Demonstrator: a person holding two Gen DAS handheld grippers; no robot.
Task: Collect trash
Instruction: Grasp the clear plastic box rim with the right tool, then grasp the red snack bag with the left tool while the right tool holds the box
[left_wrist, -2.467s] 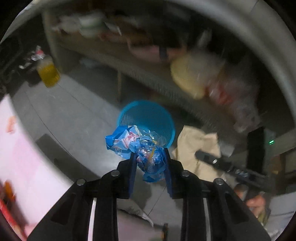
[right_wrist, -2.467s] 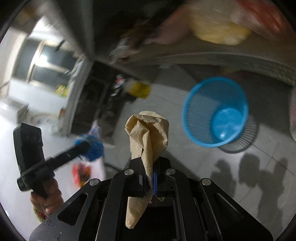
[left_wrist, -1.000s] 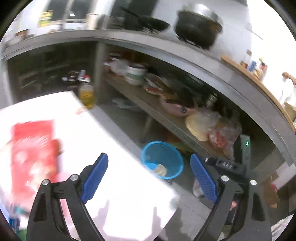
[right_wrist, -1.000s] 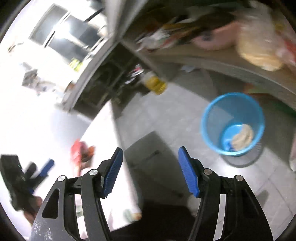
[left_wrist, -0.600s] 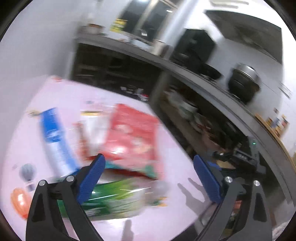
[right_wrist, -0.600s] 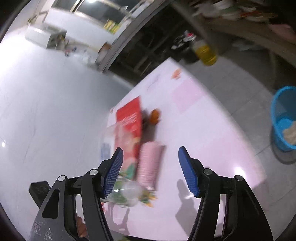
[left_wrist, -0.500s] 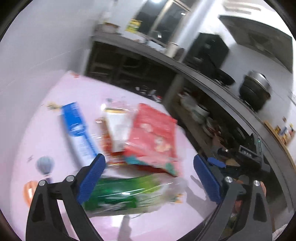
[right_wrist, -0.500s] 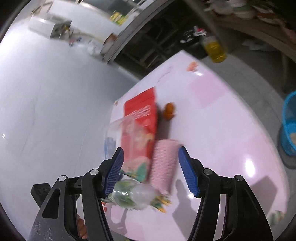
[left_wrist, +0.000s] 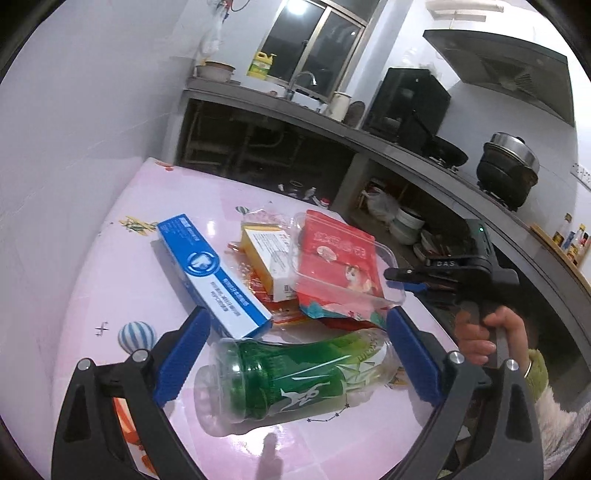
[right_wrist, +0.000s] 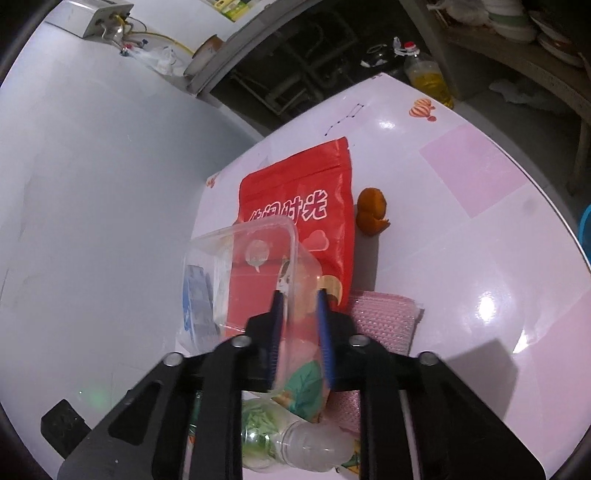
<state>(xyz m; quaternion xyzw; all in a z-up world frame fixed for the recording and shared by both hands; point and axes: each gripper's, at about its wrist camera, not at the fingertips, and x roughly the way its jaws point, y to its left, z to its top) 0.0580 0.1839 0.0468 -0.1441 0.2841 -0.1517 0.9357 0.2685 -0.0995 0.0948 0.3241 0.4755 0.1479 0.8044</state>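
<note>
Right claw (right_wrist: 298, 295) pinches the clear tray (right_wrist: 245, 273) rim – lift it straight, gently; left claw (left_wrist: 297, 354), wide open, should straddle the green bottle (left_wrist: 295, 376) squarely

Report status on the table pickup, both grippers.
Left gripper open, straddling the green bottle lying on the table. Right gripper closing on the clear plastic tray, which sits atop the red pouch. Nothing blocking.

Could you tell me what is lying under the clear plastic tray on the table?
The clear plastic tray lies on the red snack pouch, whose print shows through it. A blue carton shows through its left side. The pouch's lower end is hidden behind the right gripper.
</note>
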